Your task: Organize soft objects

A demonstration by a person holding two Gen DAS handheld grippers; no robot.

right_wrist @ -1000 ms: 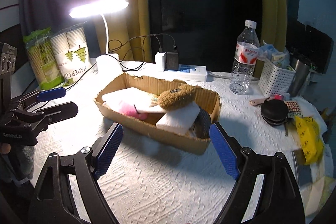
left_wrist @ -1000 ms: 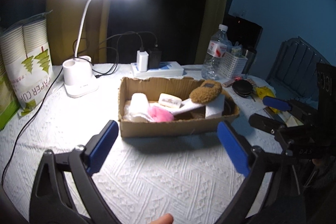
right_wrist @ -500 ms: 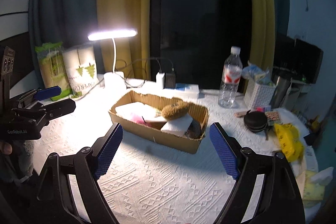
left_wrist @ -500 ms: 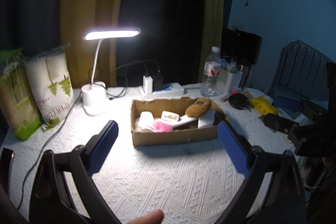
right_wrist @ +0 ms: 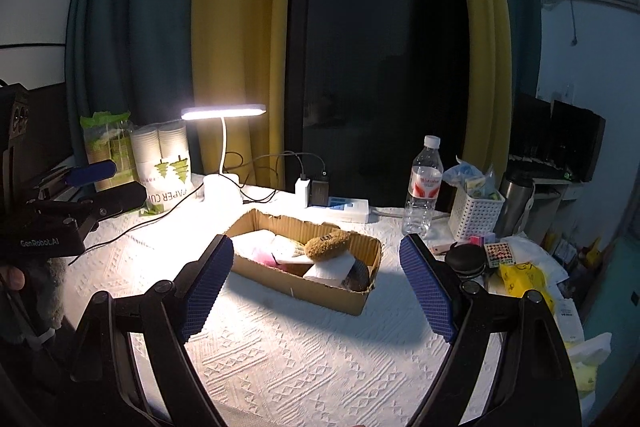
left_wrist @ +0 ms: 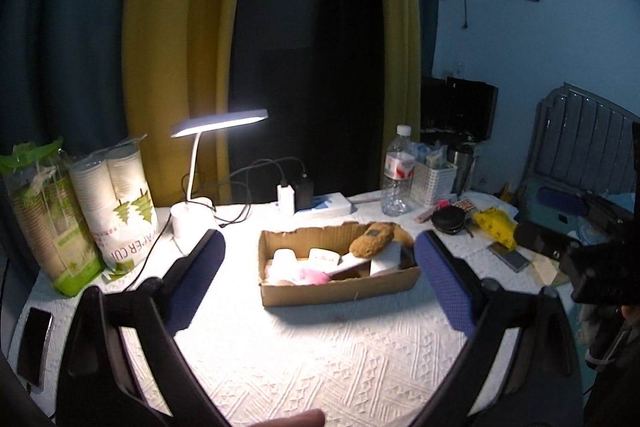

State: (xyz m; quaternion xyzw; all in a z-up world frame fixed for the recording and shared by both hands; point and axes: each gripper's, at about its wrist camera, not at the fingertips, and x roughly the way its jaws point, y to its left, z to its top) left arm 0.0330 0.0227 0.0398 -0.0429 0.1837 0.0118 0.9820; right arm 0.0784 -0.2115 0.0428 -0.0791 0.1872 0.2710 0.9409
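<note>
White textured tablecloth, lit by desk lamp, dark window w/ yellow curtains behind. Cardboard box sits mid-table w/ the soft stuff inside: brown plush slipper on top, pink fluffy item, white sponge block. Left gripper & right gripper both spread wide, holding nothing, above the table short of the box.

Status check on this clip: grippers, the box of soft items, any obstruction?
Left gripper open, empty. Right gripper open, empty. Cardboard box on table, brown plush on top of the pile. Nothing between grippers and box.
</note>
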